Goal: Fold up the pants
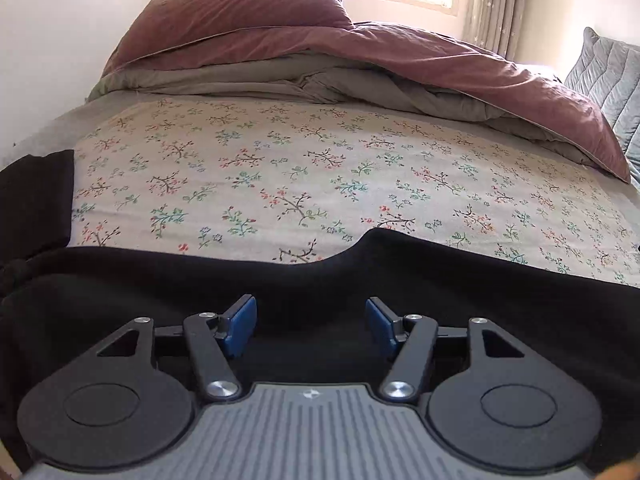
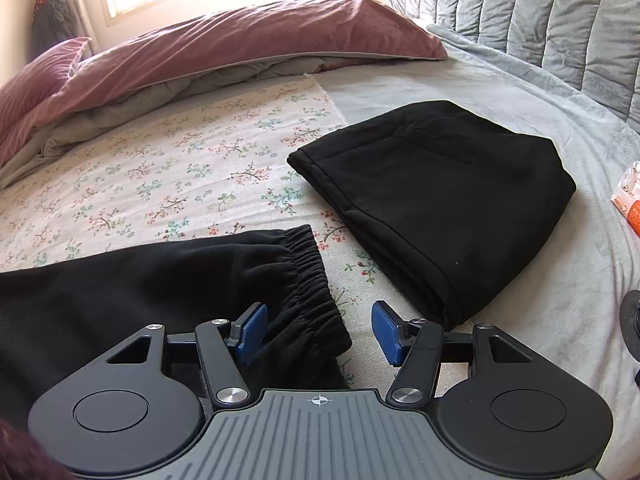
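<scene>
Black pants (image 2: 168, 280), one pair unfolded, are lying stretched along the bed's near edge, elastic cuff (image 2: 316, 280) pointing toward a second black garment (image 2: 440, 200), folded, resting toward the bed's right side. Both are sitting on one floral sheet (image 1: 300, 168) over a grey blanket (image 2: 500, 92). One mauve duvet (image 1: 360, 56) is bunching along the far edge; one quilted grey headboard (image 2: 540, 20) is standing at the right. Nothing is blocking the pants. Left gripper (image 1: 311, 326) is tilting downward over the dark cloth, jaws apart, clamping nothing. Right gripper (image 2: 319, 332) is angling down at the cuff, jaws spread, cuff's corner lying between them unpressed.
</scene>
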`<state>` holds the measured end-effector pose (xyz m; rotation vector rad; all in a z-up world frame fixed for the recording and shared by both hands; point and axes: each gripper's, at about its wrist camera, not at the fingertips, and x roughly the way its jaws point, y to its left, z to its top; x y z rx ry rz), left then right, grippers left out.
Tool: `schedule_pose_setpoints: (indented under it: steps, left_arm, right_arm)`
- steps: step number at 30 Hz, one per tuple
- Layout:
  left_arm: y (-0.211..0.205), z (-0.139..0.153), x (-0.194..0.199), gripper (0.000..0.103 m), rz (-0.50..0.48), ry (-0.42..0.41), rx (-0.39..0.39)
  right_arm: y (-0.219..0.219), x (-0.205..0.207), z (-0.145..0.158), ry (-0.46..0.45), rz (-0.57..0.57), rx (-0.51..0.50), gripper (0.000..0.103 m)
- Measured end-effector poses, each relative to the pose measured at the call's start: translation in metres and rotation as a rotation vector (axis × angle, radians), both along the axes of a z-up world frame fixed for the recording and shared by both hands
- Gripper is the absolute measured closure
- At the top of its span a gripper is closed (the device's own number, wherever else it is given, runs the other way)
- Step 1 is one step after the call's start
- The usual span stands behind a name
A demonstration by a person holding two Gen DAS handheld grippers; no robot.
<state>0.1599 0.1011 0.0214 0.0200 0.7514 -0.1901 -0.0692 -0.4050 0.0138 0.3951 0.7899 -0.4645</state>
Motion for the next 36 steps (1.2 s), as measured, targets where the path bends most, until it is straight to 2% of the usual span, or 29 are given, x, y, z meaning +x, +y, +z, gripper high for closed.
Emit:
schedule_pose_setpoints:
  steps: [4,8,12,15,16,18,19,21,25,28,30,32,34,36]
  left_arm:
    - [0.045,0.007,-0.031,0.026,0.111,0.003,-0.047]
    - [0.094,0.011,-0.061,0.025,0.231,-0.022,-0.044]
    - [0.137,0.005,-0.076,0.025,0.332,-0.011,-0.108]
    - [0.159,-0.004,-0.085,0.027,0.361,-0.034,-0.169]
    - [0.167,-0.008,-0.086,0.03,0.365,-0.038,-0.203]
    - [0.176,-0.014,-0.084,0.043,0.379,-0.027,-0.257]
    - [0.181,-0.017,-0.082,0.046,0.381,-0.025,-0.274]
    - [0.186,-0.02,-0.079,0.06,0.378,-0.021,-0.3]
    - [0.19,-0.025,-0.08,0.074,0.381,-0.02,-0.334]
    - [0.189,-0.025,-0.079,0.083,0.383,-0.03,-0.344]
    - [0.189,-0.025,-0.08,0.086,0.395,-0.038,-0.344]
    - [0.189,-0.025,-0.08,0.088,0.399,-0.043,-0.34]
    - [0.187,-0.023,-0.082,0.089,0.402,-0.061,-0.321]
    - [0.185,-0.018,-0.085,0.091,0.406,-0.118,-0.305]
  right_arm:
    - [0.021,-0.006,0.003,-0.025,0.045,0.02,0.045]
    - [0.054,-0.004,0.004,-0.044,0.143,0.001,0.045]
    - [0.092,0.006,0.002,-0.051,0.262,-0.032,0.045]
    - [0.124,0.016,-0.001,-0.063,0.364,-0.07,0.045]
    - [0.135,0.019,-0.002,-0.071,0.404,-0.08,0.045]
    - [0.157,0.025,-0.004,-0.09,0.492,-0.101,0.046]
    - [0.168,0.027,-0.005,-0.098,0.538,-0.118,0.046]
    - [0.195,0.032,-0.007,-0.112,0.648,-0.164,0.046]
    - [0.24,0.037,-0.014,-0.13,0.843,-0.205,0.049]
    - [0.266,0.039,-0.019,-0.135,0.943,-0.237,0.049]
    - [0.279,0.043,-0.023,-0.125,0.98,-0.257,0.059]
    - [0.291,0.046,-0.028,-0.112,1.013,-0.282,0.081]
    - [0.296,0.048,-0.029,-0.11,1.031,-0.286,0.095]
    - [0.295,0.048,-0.026,-0.123,1.029,-0.264,0.1]
